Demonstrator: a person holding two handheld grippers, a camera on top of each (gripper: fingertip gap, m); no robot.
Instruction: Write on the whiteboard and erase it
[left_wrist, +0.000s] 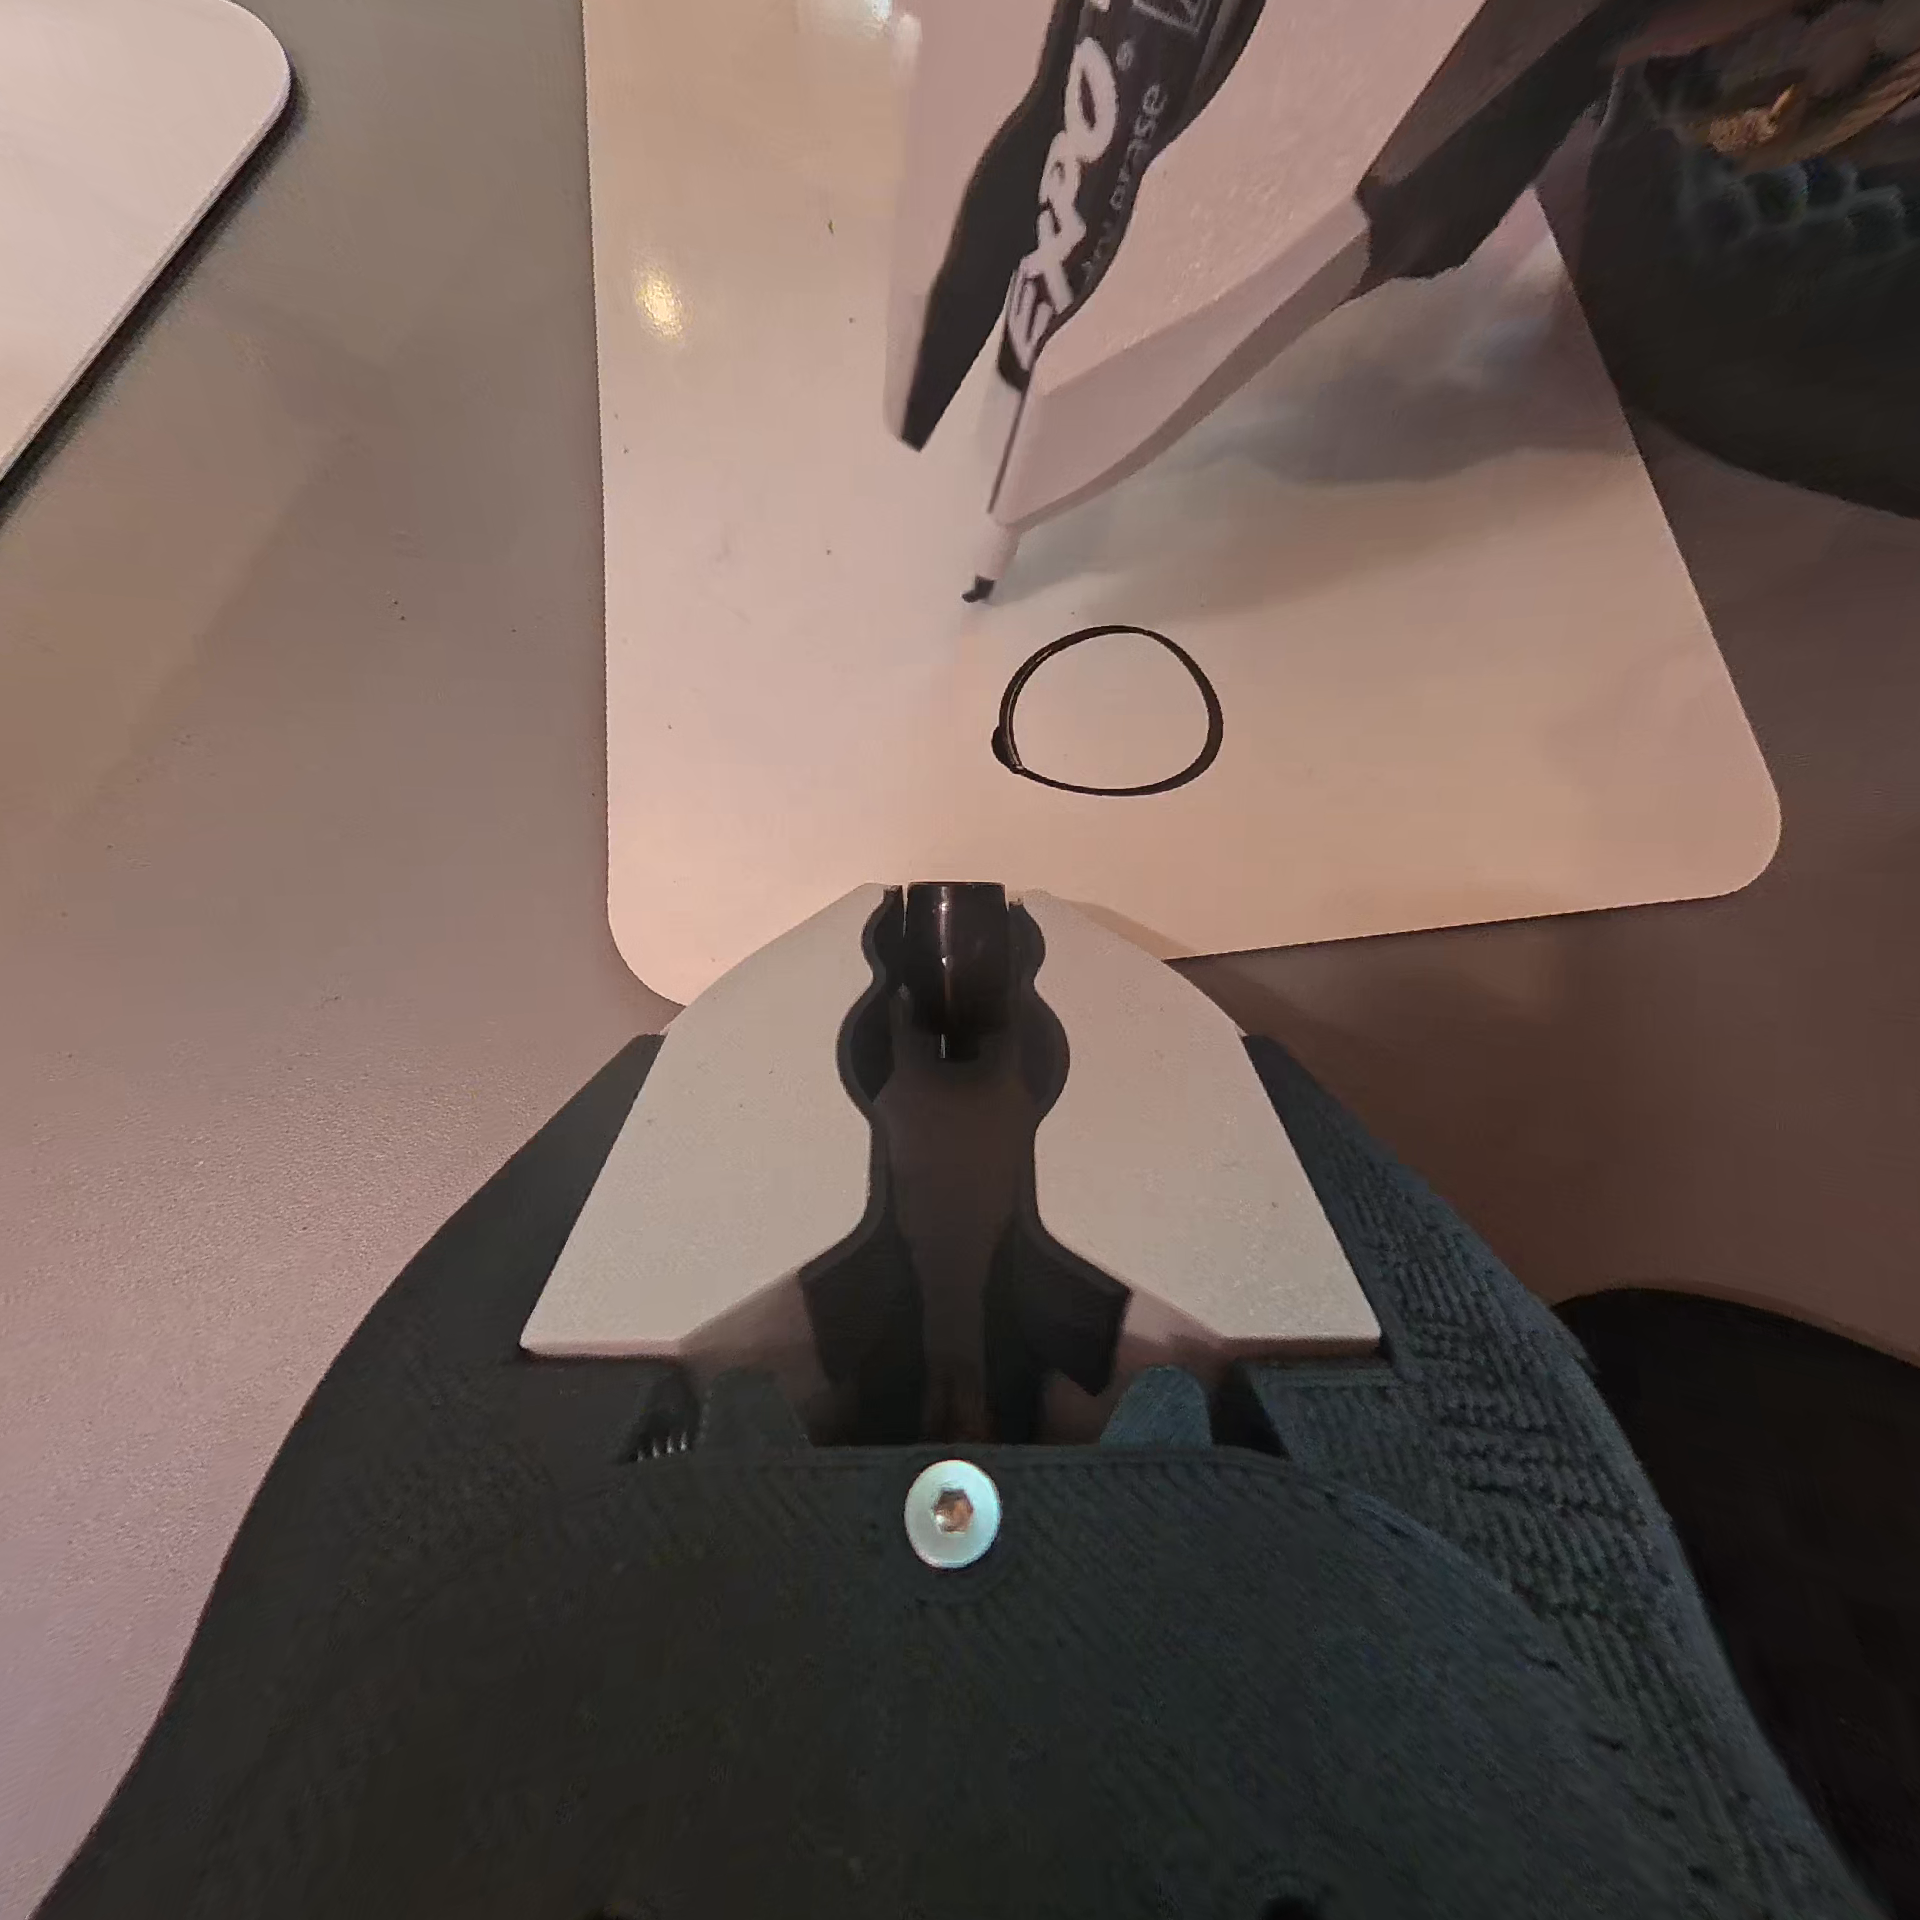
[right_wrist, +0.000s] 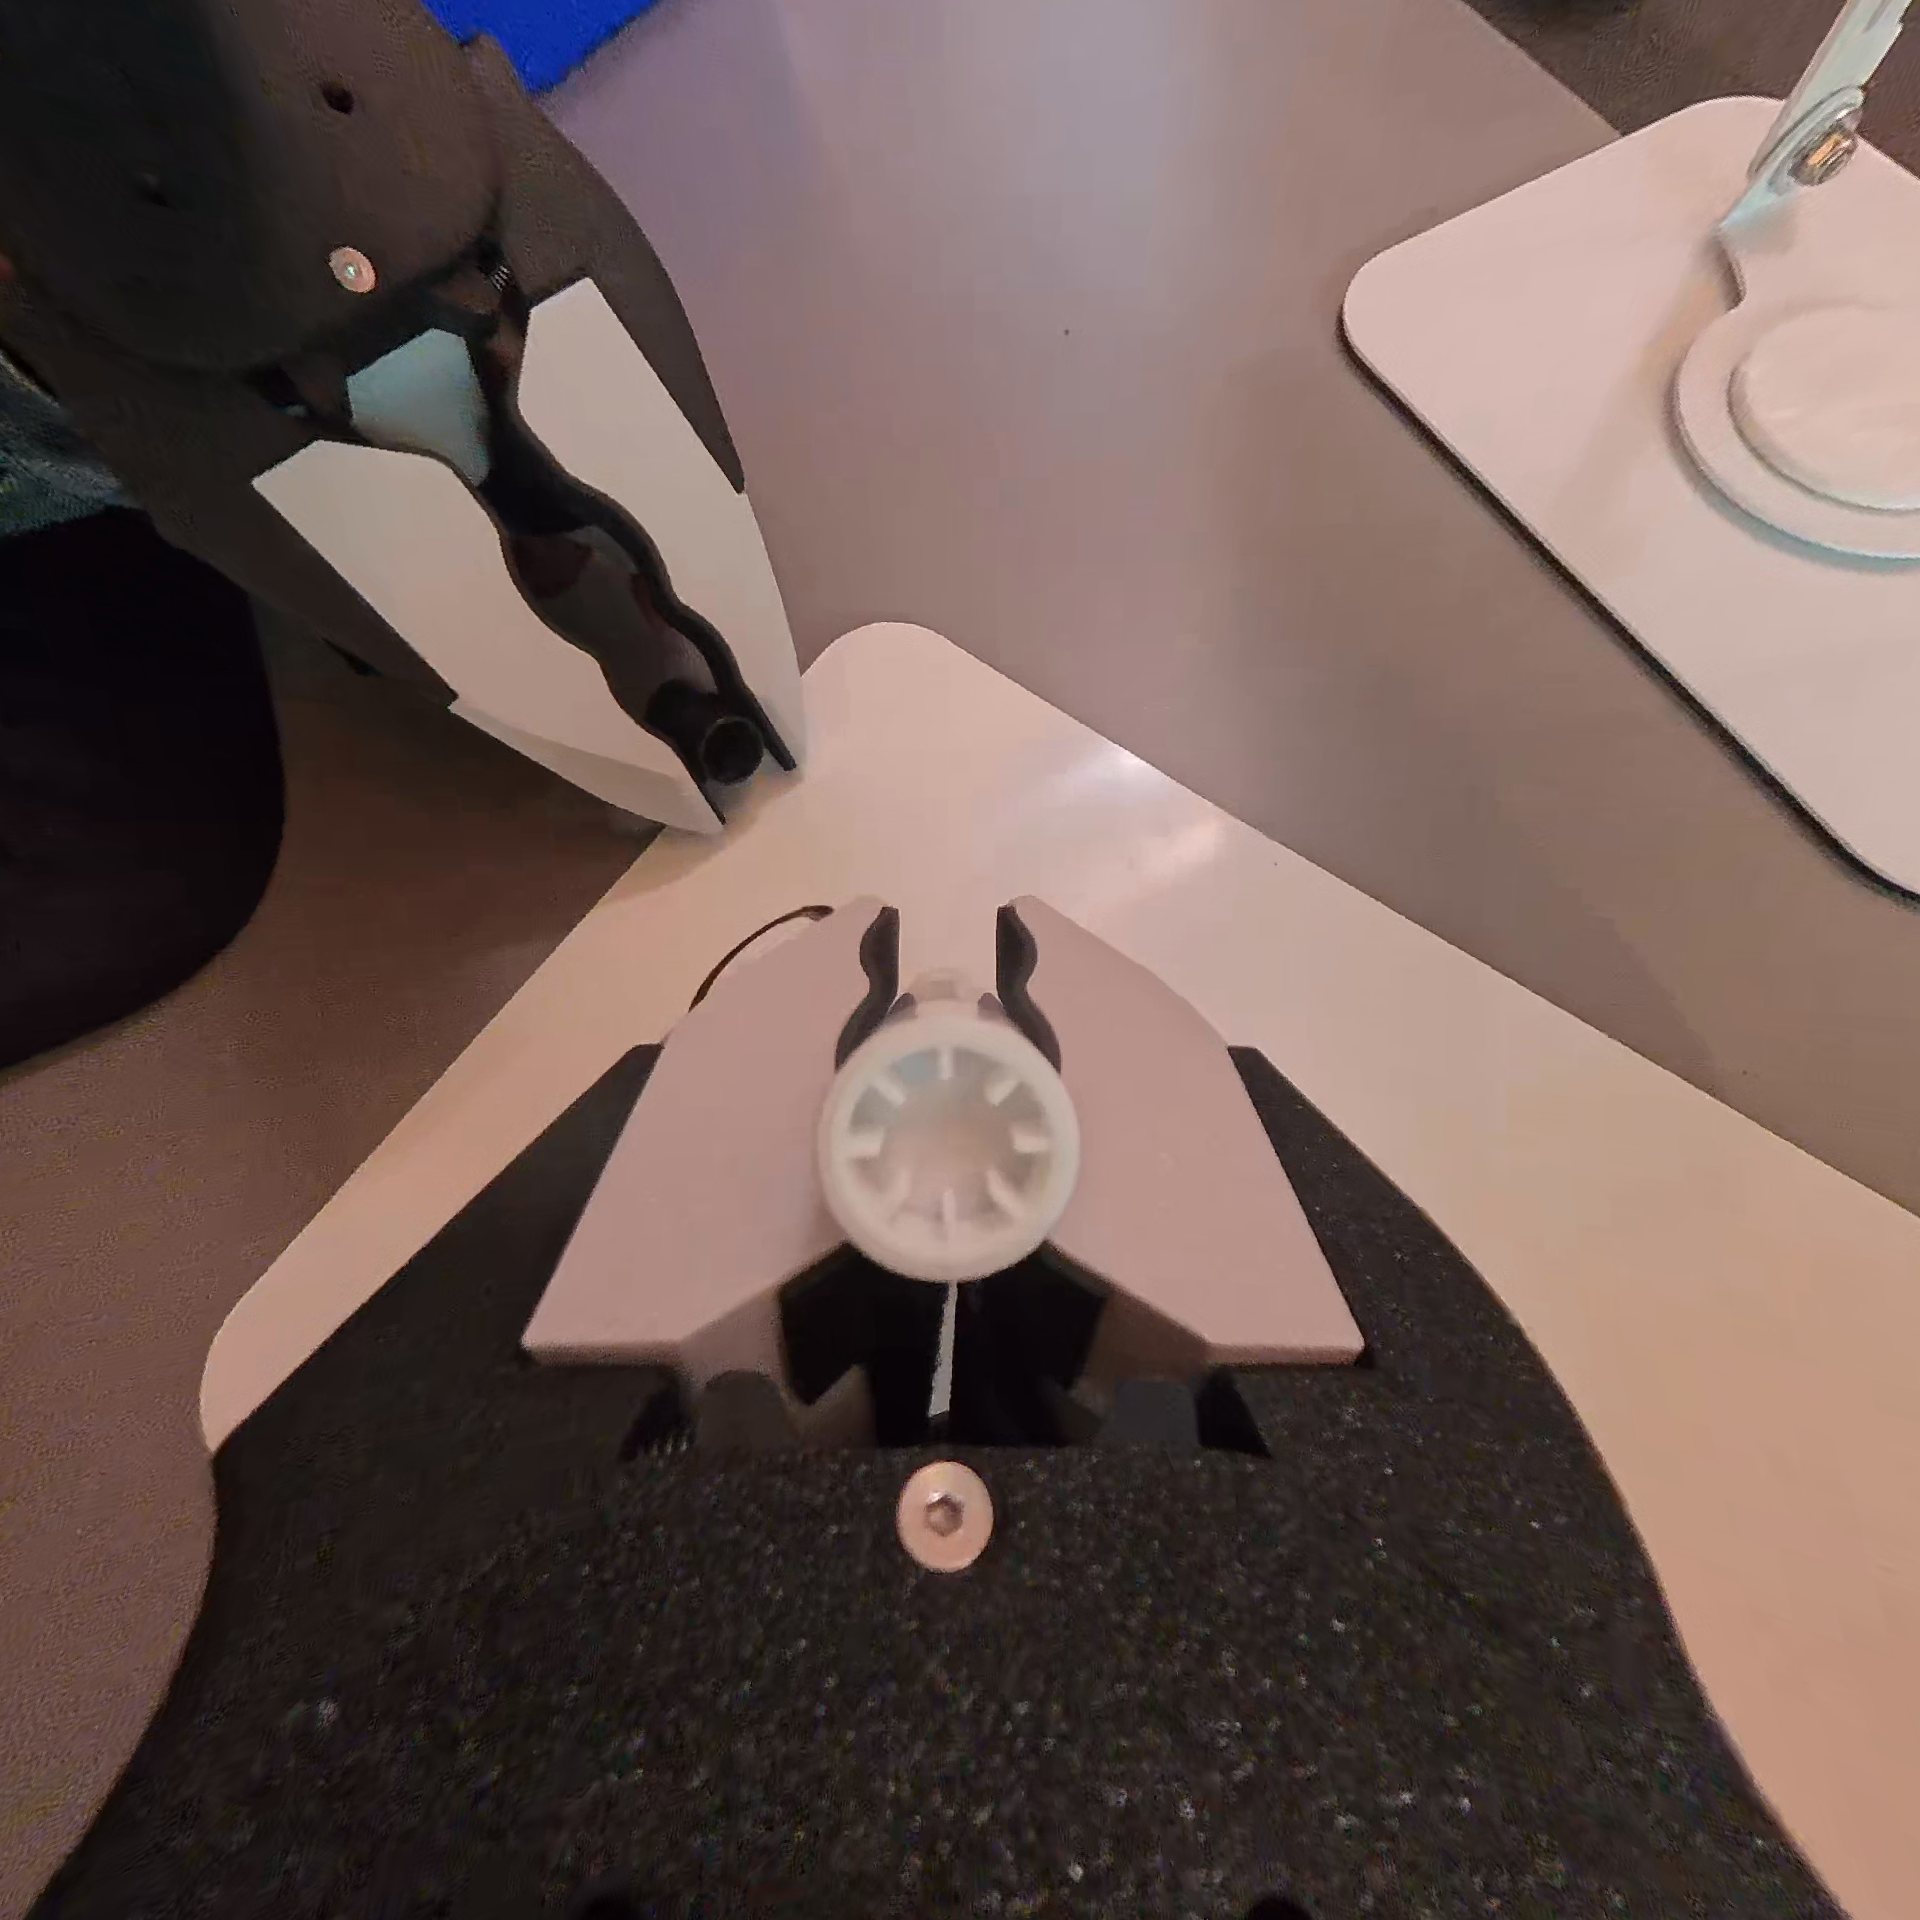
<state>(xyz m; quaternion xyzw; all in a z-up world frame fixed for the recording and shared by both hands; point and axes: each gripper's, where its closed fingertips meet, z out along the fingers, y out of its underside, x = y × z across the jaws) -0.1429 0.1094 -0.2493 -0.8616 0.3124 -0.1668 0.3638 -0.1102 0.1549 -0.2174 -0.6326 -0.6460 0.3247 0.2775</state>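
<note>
Gripping 1 marker (left_wrist: 1049, 281), the right gripper (right_wrist: 940, 940) poises its tip just above the 1 whiteboard (left_wrist: 790, 665) lying flat on the table (left_wrist: 312, 727), close beside 1 drawn black loop (left_wrist: 1110, 711). The left gripper (left_wrist: 954, 902) clamps 1 black cap (left_wrist: 952, 961) at the board's near edge. 1 white stand base (right_wrist: 1538, 416) sits well apart.

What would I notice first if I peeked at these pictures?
Probably the black circle drawn near the corner of the whiteboard. Just beyond it, the right gripper points a marker tip-down at the board. Nearer the camera, the left gripper pinches the marker's black cap.
</note>
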